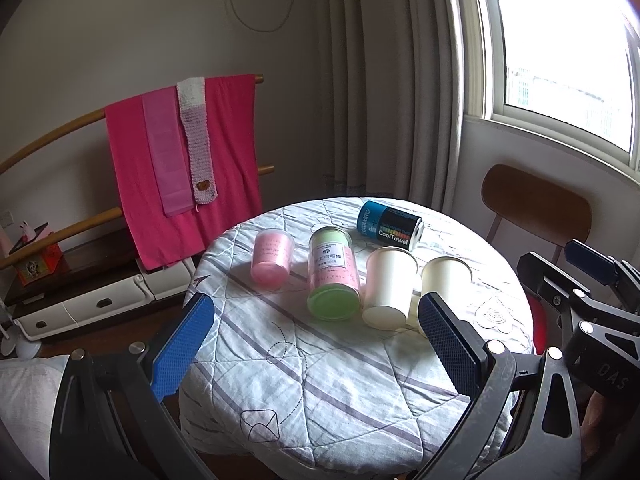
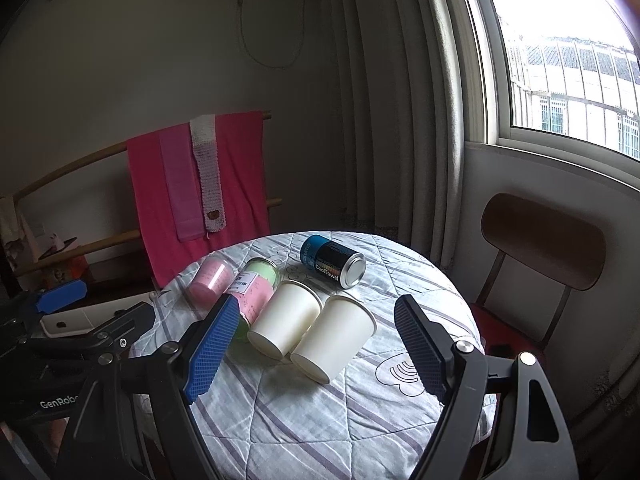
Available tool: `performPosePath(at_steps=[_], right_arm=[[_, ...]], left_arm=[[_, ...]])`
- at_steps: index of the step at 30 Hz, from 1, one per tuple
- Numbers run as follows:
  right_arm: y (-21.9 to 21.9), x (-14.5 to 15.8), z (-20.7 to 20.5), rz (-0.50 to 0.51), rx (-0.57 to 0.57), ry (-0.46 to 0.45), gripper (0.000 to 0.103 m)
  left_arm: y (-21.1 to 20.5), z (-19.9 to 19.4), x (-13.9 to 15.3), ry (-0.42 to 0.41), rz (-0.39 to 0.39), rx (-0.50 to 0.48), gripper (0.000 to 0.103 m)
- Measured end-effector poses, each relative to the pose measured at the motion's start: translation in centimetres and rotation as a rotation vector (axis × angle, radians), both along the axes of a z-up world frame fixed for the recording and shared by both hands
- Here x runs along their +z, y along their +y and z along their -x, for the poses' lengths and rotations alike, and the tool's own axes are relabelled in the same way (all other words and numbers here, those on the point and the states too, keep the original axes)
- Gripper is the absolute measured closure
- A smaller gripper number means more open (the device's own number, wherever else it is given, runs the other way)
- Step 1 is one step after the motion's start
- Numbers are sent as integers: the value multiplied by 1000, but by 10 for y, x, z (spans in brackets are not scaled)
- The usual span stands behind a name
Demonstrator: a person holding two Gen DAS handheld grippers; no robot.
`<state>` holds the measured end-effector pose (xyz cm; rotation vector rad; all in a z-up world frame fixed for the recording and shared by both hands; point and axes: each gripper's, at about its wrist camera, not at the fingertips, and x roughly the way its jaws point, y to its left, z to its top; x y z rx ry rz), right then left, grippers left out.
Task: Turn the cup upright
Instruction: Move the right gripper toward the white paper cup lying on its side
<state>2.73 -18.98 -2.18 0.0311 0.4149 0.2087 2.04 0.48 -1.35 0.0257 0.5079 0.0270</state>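
Two white paper cups lie on their sides, side by side, on the round quilted table [image 1: 320,380], bases toward me. The left cup [image 1: 390,288] [image 2: 284,322] touches the right cup [image 1: 444,276] [image 2: 334,338]. My left gripper [image 1: 316,336] is open and empty, hovering above the table's near half, short of the cups. My right gripper [image 2: 316,354] is open and empty, its blue pads on either side of the two cups in view. The right gripper also shows at the right edge of the left wrist view.
Lying on the table too are a pink jar [image 1: 272,260], a green-and-pink jar [image 1: 334,276] against the left cup, and a blue "CoolTowel" can [image 1: 390,226] behind. A brown chair [image 1: 536,204] stands right of the table. A rack with pink towels [image 1: 184,164] stands behind left.
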Motion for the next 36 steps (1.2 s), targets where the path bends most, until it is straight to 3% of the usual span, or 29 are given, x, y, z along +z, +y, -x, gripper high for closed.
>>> performPosePath(at_steps=[16,23,31,36], right_arm=[[14,-9,-37,-15,53,85,22],[34,-13,-64,-66,89,173,22],[43,-15,-90,-59,97,241,22],[55,-23,-111,-92,135,361,22]], left_arm=[[29,-33,-16,73,7,32,0],[40,-54,-22,100,18,16,0],[48,-77,-28,126,36,-5,0],[53,-89,-39,169,43,-35,0]])
